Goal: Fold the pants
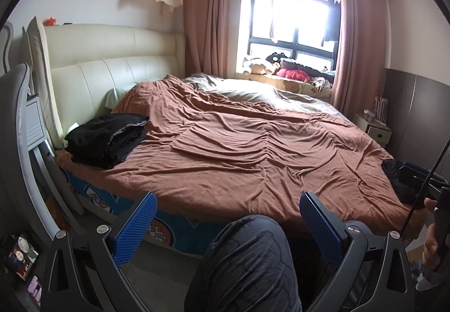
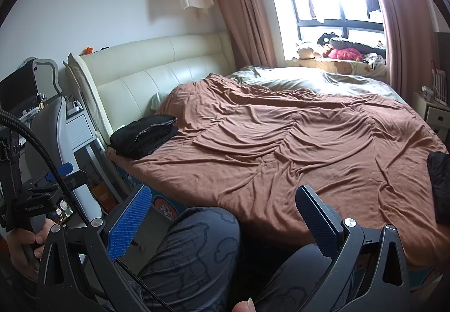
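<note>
Folded black pants (image 1: 108, 139): a soft, thick stack at the left middle of the frame, lying on the brown bedspread (image 1: 239, 143) near the cream padded headboard (image 1: 112, 59); one edge shows a pale stitched hem.

Second dark garment (image 1: 393, 177): crumpled, at the far right edge of the bed, partly hidden.

Left gripper (image 1: 227, 216): jaws spread wide, holding nothing; blue ribbed pads on black angular fingers, low in the frame above a knee in patterned grey cloth (image 1: 247, 261).

Right gripper (image 2: 222, 210): likewise wide apart and empty, same blue textured pads, over the person's lap.

Bedspread: brown, matte, heavily creased, with gathered seams. Grey-green sheet (image 1: 253, 90) beyond it.

Window (image 1: 292, 19) at upper right, pink curtains (image 1: 208, 11), plush toys (image 1: 281, 67) on the sill.
</note>
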Tool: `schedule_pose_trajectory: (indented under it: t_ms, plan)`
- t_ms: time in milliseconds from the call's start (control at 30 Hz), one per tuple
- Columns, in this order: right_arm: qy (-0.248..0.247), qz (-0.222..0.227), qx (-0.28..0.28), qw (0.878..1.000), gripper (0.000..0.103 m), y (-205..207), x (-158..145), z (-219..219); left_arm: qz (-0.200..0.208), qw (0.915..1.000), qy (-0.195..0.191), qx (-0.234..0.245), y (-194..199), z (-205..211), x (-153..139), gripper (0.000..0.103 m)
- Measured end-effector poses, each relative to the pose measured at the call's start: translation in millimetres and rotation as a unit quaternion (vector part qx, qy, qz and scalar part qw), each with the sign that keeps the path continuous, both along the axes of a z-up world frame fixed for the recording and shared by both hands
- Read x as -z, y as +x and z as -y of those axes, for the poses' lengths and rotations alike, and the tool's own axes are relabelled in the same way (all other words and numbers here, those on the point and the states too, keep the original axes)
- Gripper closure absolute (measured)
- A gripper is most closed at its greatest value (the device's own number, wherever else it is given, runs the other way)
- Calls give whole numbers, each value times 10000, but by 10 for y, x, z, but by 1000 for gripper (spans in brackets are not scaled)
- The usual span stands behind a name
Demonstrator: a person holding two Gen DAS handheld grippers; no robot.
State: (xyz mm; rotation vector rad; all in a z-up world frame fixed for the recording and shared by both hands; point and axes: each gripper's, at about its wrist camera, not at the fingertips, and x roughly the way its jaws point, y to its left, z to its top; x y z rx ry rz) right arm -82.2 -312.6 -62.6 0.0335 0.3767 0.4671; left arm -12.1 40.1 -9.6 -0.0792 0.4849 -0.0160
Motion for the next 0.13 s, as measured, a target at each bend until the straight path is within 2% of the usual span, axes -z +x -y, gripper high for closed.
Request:
schedule_pose_trajectory:
  t_ms: [133]
  plan:
    - [75, -5, 28, 10000, 0, -7, -13, 34, 21, 10000, 1, -19, -5, -4, -16, 1]
